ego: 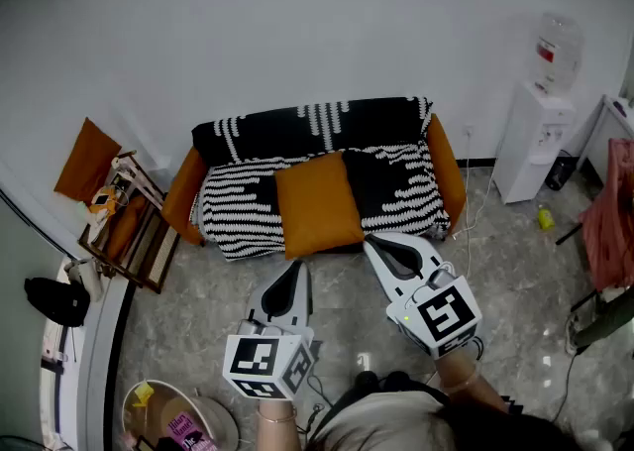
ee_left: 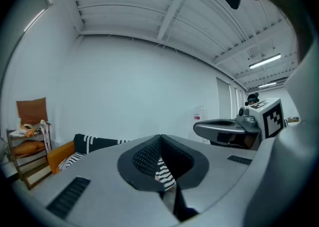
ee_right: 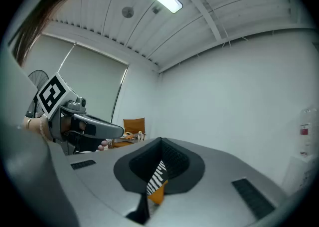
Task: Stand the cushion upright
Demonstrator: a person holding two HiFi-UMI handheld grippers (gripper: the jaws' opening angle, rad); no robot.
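Observation:
An orange cushion (ego: 317, 203) lies flat on the seat of a sofa (ego: 448, 169) that is draped in a black-and-white striped blanket (ego: 236, 203); its front edge hangs over the seat's front. Both grippers are held level over the floor in front of the sofa. My left gripper (ego: 295, 268) is shut and empty, just short of the cushion's lower left corner. The right gripper (ego: 371, 241) is also shut and empty, close to the cushion's lower right corner. Through the right gripper's (ee_right: 160, 142) notch a sliver of orange cushion (ee_right: 157, 193) shows. Through the left gripper's (ee_left: 160, 138) notch I see striped blanket (ee_left: 163, 173).
A wooden rack (ego: 129, 226) with an orange pad (ego: 87, 160) stands left of the sofa. A white water dispenser (ego: 535, 142) is at the right, with red cloth (ego: 609, 216) beyond. A bin (ego: 183, 421) and a black bag (ego: 57, 300) sit at the lower left.

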